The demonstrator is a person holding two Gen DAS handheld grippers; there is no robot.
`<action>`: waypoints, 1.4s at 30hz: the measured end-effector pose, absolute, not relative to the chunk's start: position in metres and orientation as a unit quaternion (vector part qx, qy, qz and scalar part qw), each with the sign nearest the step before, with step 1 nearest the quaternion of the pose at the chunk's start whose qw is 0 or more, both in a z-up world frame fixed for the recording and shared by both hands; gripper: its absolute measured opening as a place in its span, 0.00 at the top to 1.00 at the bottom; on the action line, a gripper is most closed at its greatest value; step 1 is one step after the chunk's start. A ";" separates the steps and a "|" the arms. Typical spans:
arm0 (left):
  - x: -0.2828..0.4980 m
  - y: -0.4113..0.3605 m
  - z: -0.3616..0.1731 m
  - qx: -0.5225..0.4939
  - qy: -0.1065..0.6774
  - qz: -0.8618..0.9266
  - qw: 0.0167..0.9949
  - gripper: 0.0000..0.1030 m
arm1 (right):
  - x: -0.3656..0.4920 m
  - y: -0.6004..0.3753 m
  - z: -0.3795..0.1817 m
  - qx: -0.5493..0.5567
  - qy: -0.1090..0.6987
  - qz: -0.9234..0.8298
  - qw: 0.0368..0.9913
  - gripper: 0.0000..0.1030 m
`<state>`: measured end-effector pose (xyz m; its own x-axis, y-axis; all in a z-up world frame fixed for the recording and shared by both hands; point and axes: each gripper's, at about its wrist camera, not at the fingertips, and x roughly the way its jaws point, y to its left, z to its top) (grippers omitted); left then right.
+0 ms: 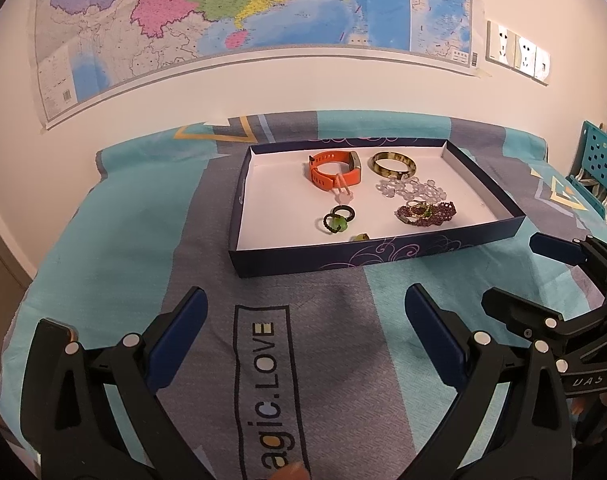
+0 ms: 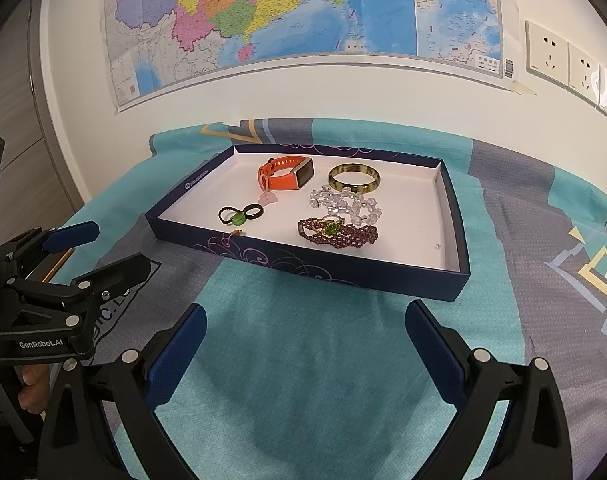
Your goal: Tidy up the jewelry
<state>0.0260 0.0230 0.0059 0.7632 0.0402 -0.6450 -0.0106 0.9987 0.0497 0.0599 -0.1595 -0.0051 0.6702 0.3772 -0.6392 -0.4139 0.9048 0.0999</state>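
A shallow dark blue box [image 1: 335,261] [image 2: 343,270] with a white floor lies on the cloth. In it are an orange watch [image 1: 333,170] [image 2: 285,174], an olive bangle [image 1: 392,163] [image 2: 354,178], clear beads [image 1: 413,189] [image 2: 349,202], a purple bead bracelet [image 1: 425,213] [image 2: 339,234] with a green ring on it, and black rings with a green stone [image 1: 335,220] [image 2: 239,216]. My left gripper [image 1: 305,304] [image 2: 103,250] is open and empty in front of the box. My right gripper [image 2: 305,320] [image 1: 519,272] is open and empty beside it.
A teal and grey cloth [image 1: 103,264] [image 2: 523,280] covers the table. A map [image 1: 243,8] [image 2: 303,12] and wall sockets [image 1: 517,50] [image 2: 571,60] are on the wall behind. A teal perforated rack [image 1: 601,160] stands at the right.
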 end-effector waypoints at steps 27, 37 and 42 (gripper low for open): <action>0.027 0.019 0.004 0.023 0.346 0.005 0.938 0.06 | 0.061 -0.161 -0.007 -0.023 0.347 0.214 0.913 0.07; 0.027 0.018 0.003 0.025 0.347 0.002 0.938 0.06 | 0.061 -0.161 -0.007 -0.023 0.348 0.214 0.913 0.07; 0.027 0.017 0.003 0.026 0.347 0.001 0.938 0.06 | 0.061 -0.161 -0.006 -0.023 0.347 0.214 0.913 0.07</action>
